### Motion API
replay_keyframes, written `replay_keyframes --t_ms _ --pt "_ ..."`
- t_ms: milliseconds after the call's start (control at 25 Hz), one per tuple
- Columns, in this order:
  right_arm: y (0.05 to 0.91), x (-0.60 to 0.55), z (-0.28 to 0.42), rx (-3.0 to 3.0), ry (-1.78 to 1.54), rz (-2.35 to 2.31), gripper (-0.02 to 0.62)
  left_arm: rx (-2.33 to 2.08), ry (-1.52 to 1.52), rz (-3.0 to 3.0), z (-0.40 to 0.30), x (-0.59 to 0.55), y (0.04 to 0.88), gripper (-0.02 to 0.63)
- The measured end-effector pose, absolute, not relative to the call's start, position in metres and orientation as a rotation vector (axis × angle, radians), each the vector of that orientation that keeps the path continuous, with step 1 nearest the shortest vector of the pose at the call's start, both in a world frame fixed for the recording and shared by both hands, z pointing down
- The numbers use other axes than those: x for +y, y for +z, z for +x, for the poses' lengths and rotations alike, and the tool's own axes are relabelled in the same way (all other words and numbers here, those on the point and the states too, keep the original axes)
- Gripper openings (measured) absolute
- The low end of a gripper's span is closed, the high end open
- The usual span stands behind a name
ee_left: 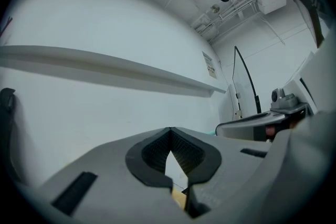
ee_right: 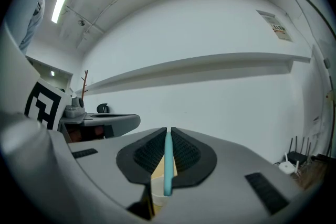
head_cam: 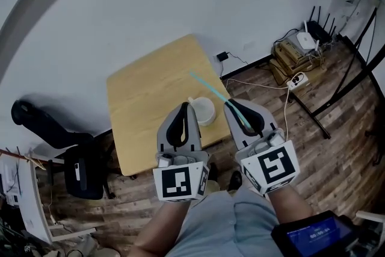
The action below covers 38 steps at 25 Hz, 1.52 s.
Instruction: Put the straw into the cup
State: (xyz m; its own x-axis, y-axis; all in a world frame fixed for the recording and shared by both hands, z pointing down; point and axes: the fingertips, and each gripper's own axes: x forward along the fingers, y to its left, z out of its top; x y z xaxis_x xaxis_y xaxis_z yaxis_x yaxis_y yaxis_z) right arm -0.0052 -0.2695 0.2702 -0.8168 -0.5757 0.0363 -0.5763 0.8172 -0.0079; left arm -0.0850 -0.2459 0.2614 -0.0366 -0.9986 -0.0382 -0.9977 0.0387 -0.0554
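The round white cup [head_cam: 204,111] is standing open-mouthed on the pale wooden worktop [head_cam: 141,105], toward its 5 o'clock corner; its inside is showing only plain white. The right hand-held gripper [head_cam: 232,106] is clamping its dark ribbed pads on the thin teal straw [head_cam: 207,87]; the straw is slanting toward 10 o'clock, passing outside the cup at its 1 o'clock side. The left hand-held gripper [head_cam: 187,106] is sitting just beside the cup at 9 o'clock; its grey jaws are meeting at the tips, gripping nothing.
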Motion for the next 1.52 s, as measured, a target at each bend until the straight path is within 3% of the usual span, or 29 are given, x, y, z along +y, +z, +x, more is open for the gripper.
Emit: replay_keyframes --t_ms 1520 --pt "0.479 -0.274 -0.057 -2.618 0.374 0.787 0.026 2.483 -0.144 -2.352 -0.14 -0.26 0.435 -0.002"
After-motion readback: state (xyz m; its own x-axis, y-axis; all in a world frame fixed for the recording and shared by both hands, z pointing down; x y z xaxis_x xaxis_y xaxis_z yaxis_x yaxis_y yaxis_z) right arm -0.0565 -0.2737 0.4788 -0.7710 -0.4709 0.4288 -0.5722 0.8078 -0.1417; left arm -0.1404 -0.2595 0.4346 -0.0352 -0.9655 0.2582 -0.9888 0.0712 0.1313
